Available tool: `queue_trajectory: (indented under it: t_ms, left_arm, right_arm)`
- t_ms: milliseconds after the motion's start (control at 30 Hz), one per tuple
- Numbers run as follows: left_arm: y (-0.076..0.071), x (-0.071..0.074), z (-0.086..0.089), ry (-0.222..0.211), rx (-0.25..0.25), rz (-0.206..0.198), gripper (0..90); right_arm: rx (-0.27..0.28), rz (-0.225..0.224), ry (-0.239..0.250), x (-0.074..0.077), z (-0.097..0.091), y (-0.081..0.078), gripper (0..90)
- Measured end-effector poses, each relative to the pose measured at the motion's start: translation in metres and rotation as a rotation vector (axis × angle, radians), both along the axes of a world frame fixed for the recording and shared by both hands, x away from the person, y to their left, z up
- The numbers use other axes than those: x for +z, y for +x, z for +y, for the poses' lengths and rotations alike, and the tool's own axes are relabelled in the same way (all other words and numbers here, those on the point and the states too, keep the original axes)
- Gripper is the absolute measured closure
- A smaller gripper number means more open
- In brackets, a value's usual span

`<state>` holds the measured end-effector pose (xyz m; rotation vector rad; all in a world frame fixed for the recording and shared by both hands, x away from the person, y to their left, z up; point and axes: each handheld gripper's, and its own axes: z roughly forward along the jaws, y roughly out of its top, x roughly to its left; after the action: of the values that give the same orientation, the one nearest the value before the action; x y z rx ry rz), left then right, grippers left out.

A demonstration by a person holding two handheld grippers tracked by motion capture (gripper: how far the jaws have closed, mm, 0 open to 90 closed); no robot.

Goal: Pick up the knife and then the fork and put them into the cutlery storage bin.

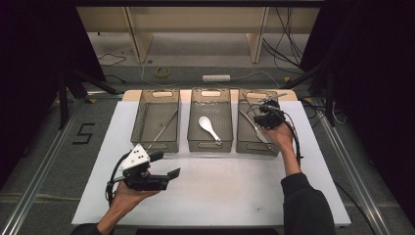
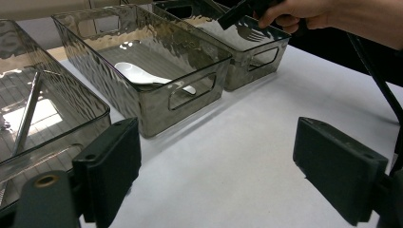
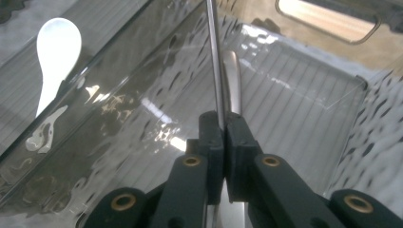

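High view: three clear bins stand in a row on the white table sheet point(image 1: 215, 186). Taking the middle bin point(image 1: 210, 120) as reference, a white spoon point(image 1: 209, 127) lies inside it. The right bin point(image 1: 257, 122) stands just beside it, and the right gripper point(image 1: 266, 116) hangs over that bin, its hand reaching in from the near side. The left bin point(image 1: 155, 120) on the other side holds a thin metal rod point(image 1: 164, 128). The left gripper point(image 1: 155, 174) sits nearer than the middle bin, over bare sheet.

Left gripper view: the jaws stand wide apart with nothing between them. The middle bin point(image 2: 142, 61) with the spoon point(image 2: 142, 76) lies ahead.

Right gripper view: the right gripper point(image 3: 223, 128) is clamped tight on a thin metal utensil handle point(image 3: 215, 61), which runs up over the floor of the right bin point(image 3: 304, 80). A second metal utensil point(image 3: 233, 80) lies on that floor.
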<state>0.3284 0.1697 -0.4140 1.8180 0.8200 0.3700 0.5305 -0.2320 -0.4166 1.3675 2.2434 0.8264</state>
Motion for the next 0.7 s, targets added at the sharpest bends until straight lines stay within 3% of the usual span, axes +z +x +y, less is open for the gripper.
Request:
queue_trajectory:
  t_ms: [300,400,500,700]
  left_arm:
    - [0.0,0.0,-0.001,-0.006,0.002,0.003,15.8]
    - [0.0,0.0,0.0,0.003,-0.003,0.002,15.8]
    - [0.0,0.0,-0.001,-0.001,-0.002,0.005,15.7]
    - [0.0,0.0,0.0,-0.003,0.0,0.005,15.7]
  right_arm:
    - [-0.034,0.065,0.001,-0.007,0.001,0.003,86.1]
    - [-0.049,0.08,0.017,-0.006,0.001,0.003,70.9]
    - [-0.031,0.076,0.031,0.0,0.001,0.0,62.0]
    - [0.002,0.015,0.074,0.015,0.0,-0.016,47.6]
